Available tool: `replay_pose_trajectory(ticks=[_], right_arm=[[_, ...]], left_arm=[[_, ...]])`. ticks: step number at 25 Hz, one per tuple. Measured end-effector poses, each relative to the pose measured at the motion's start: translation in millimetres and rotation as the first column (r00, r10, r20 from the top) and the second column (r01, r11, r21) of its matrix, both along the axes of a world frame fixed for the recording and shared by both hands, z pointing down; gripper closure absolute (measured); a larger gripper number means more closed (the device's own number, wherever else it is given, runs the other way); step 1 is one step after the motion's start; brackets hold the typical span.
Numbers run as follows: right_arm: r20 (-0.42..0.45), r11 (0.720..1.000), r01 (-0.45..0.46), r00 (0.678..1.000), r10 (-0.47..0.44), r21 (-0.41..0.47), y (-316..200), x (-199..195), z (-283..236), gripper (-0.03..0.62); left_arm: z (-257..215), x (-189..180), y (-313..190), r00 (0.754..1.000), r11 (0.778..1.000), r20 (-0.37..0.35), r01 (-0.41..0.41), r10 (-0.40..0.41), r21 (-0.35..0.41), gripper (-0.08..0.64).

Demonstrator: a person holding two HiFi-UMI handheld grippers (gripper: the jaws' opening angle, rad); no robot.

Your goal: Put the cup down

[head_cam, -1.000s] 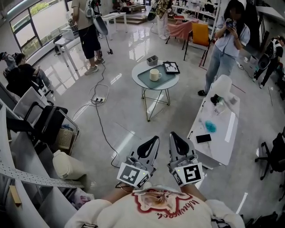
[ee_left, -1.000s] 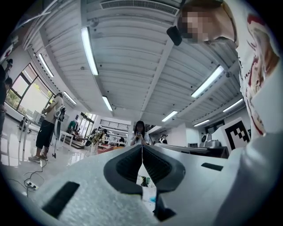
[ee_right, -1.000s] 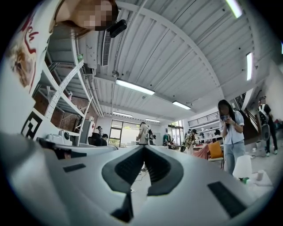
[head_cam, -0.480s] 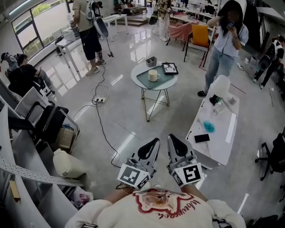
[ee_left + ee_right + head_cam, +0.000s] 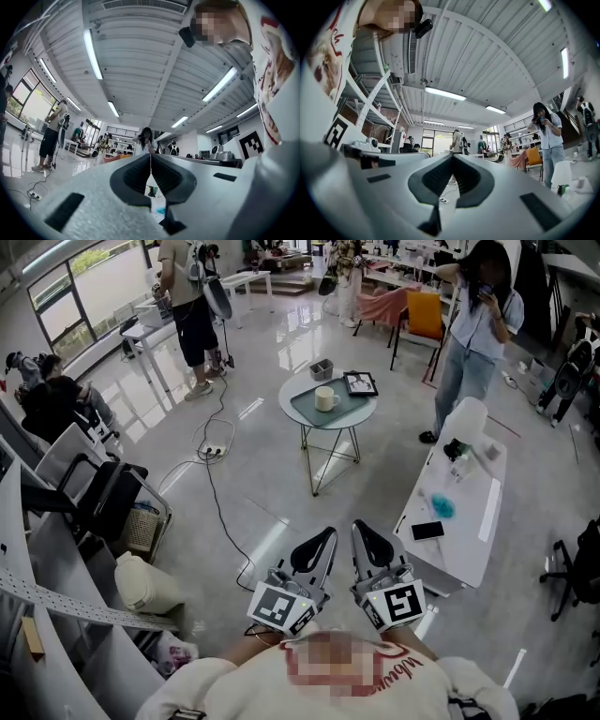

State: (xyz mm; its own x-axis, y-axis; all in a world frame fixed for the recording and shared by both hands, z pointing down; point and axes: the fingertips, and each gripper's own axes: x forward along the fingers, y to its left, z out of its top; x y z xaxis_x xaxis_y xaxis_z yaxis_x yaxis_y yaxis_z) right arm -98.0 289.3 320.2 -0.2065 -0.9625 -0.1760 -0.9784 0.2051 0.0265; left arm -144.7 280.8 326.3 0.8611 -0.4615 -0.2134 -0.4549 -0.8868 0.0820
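Observation:
A cream cup (image 5: pixel 324 397) stands on the grey-green top of a small round table (image 5: pixel 354 412) across the room, far from both grippers. My left gripper (image 5: pixel 326 533) and right gripper (image 5: pixel 360 527) are held close to my chest, side by side, pointing forward. Both are shut with their tips together and nothing between them. In the left gripper view the jaws meet at the left gripper's tips (image 5: pixel 150 155); in the right gripper view the right gripper's tips (image 5: pixel 452 155) touch the same way. The cup does not show in either gripper view.
On the round table also lie a framed picture (image 5: pixel 360 382) and a small grey box (image 5: pixel 320 367). A long white table (image 5: pixel 473 521) stands at my right with a phone (image 5: pixel 427 531) and a blue object (image 5: pixel 442 506). People stand around; a cable and power strip (image 5: pixel 209 450) lie on the floor.
Both grippers stay shut in the same place before my chest. The view has shifted slightly, and the person at the back right has raised both arms.

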Motion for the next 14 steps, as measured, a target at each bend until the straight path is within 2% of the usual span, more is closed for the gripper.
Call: replay_pose_trajectory(ticks=[14], right_arm=[[-0.001,1.000,-0.011,1.000,0.011,0.004,2.5,3.1,-4.0,0.563]], left_arm=[[-5.2,0.8,0.3,1.000,1.000,-0.018,0.000,0.000,-0.003,0.543]])
